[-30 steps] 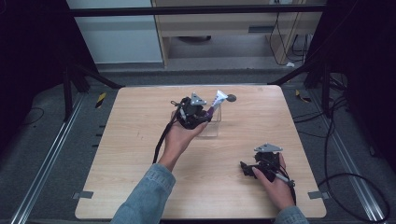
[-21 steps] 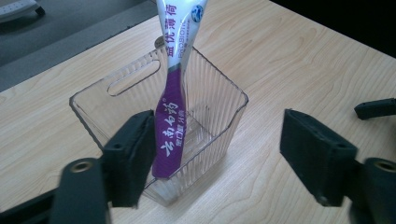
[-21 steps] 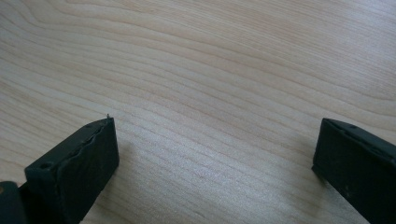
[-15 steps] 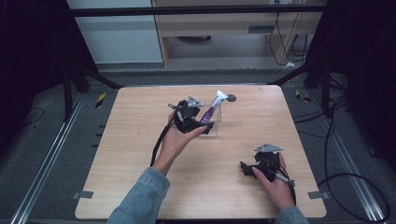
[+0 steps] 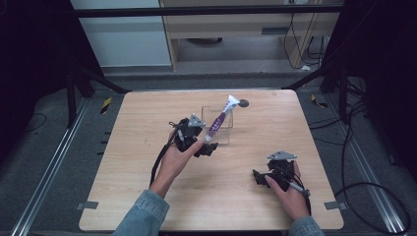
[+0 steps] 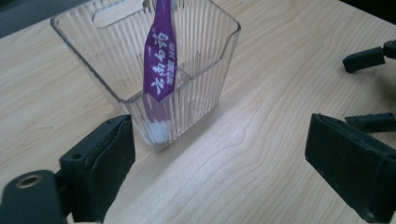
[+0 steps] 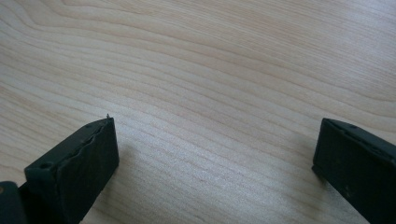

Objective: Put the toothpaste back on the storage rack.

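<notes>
Inside clear ribbed holder: purple tube, white Chinese lettering; both grippers' jaws apart.

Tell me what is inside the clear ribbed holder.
One purple tube stands slanted in the clear holder, its white cap down on the bottom and its top sticking out over the rim. The ribbed walls blur the rest.

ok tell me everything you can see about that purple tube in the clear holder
The purple tube is a soft squeeze tube with white lettering and a white cap at its lower end. It stands cap down inside the clear ribbed holder, leaning against its rim, with its flat white tail poking out above. The holder sits on the wooden table. The left gripper is open in front of it, touching neither.
</notes>
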A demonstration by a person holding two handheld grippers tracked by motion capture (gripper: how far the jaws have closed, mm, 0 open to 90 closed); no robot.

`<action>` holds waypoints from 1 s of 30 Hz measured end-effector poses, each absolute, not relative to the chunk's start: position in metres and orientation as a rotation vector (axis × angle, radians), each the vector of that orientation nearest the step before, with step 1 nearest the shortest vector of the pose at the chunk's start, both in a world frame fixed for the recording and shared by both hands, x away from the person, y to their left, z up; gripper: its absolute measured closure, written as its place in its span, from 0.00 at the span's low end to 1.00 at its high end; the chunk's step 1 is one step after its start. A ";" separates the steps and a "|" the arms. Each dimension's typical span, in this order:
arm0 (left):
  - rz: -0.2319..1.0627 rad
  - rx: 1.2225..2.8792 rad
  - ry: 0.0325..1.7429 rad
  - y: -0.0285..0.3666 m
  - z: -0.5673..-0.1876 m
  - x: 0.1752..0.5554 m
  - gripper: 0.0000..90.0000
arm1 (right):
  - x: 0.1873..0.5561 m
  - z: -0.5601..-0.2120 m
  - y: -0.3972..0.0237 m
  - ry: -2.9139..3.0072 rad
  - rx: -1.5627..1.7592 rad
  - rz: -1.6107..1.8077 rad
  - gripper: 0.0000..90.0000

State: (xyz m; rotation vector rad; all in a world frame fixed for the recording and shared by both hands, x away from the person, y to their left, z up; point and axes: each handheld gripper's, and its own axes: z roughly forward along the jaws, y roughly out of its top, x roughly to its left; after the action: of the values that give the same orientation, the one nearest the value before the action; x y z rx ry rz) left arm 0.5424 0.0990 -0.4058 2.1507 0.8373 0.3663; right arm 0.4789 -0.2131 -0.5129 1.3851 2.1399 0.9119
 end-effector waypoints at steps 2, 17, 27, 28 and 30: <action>0.368 2.151 0.849 0.103 -0.409 0.541 0.07 | 0.479 -0.513 -0.213 2.140 1.384 0.912 0.00; 0.444 2.162 0.882 0.133 -0.424 0.535 0.07 | 0.479 -0.513 -0.213 2.139 1.385 0.911 0.00; 0.465 2.160 0.900 0.164 -0.432 0.532 0.06 | 0.479 -0.513 -0.213 2.139 1.385 0.911 0.00; 0.469 2.159 0.906 0.168 -0.434 0.531 0.06 | 0.479 -0.513 -0.213 2.139 1.385 0.911 0.00; 0.481 2.150 0.924 0.175 -0.437 0.531 0.06 | 0.479 -0.513 -0.213 2.139 1.389 0.912 0.00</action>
State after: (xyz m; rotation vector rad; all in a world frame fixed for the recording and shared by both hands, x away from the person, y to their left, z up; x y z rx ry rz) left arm 0.5306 0.1749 -0.4373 2.1503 0.9238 0.4807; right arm 0.4791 -0.2127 -0.5128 1.3886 2.1390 0.9123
